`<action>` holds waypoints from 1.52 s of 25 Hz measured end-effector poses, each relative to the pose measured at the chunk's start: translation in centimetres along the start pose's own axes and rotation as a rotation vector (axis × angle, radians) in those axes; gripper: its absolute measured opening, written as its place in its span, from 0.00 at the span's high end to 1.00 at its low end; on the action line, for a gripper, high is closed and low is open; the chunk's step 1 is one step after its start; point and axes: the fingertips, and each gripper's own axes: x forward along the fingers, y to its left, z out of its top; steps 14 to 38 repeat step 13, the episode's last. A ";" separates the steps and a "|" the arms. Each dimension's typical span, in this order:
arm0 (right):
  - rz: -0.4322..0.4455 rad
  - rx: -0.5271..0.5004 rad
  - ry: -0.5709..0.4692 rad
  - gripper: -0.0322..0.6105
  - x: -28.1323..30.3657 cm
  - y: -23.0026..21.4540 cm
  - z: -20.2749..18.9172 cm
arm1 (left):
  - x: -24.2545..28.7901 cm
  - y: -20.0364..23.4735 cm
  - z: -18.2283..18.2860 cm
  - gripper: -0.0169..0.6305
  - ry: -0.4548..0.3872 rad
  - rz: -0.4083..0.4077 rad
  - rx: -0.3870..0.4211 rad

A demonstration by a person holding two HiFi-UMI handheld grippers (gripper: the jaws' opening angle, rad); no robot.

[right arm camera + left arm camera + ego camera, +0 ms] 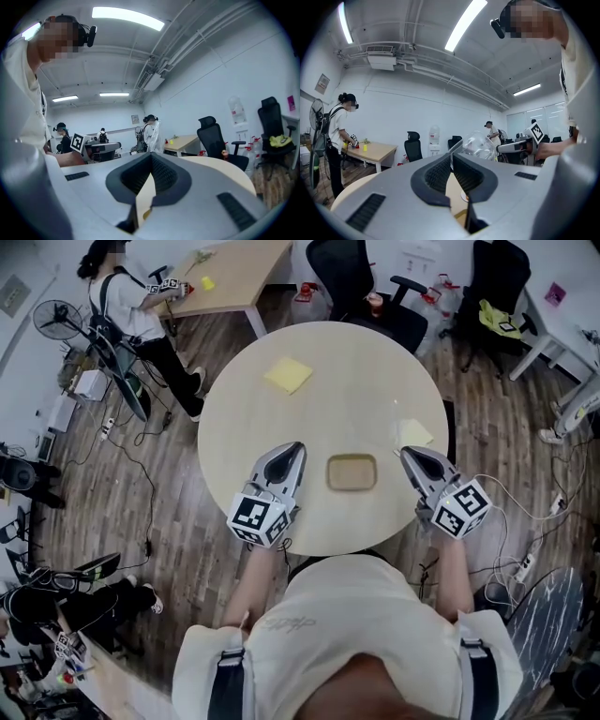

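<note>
- Both jaws of the left gripper [451,155] are clenched, the ribbed black pads meeting at the tips with nothing between them.
- Both jaws of the right gripper [151,155] are also pressed together at the tips. They appear to pinch the lower edge of a crumpled clear plastic bag [155,136], which stands up straight from them.
- From the head view, the left gripper [296,446] and right gripper [405,452] rest on the near half of a round pale wooden table [356,362], one on each side.
- Between the two grippers, apart from both, a shallow tan rectangular tray [352,472] lies flat on the table.
- At the right gripper's tip, the plastic bag [413,432] is just right of the tray and beyond it; the left gripper view shows the bag [479,145] puffed up.
- Farther across the table, well apart from the grippers, lies a yellow square sheet [288,374].
- Beyond the table stand black office chairs [342,273], and another person [122,296] works at a rectangular wooden desk [239,273].
</note>
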 end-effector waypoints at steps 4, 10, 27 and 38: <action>0.009 0.002 0.000 0.94 0.4 0.0 0.0 | 0.0 0.2 0.1 0.92 0.002 0.008 0.001; 0.017 0.004 0.010 0.94 0.8 -0.4 -0.2 | 0.1 0.5 -0.4 0.92 0.013 0.023 -0.005; 0.016 0.004 0.016 0.94 0.8 -0.3 -0.6 | 0.0 0.6 -0.7 0.92 0.017 0.028 -0.010; 0.016 0.004 0.016 0.94 0.8 -0.3 -0.6 | 0.0 0.6 -0.7 0.92 0.017 0.028 -0.010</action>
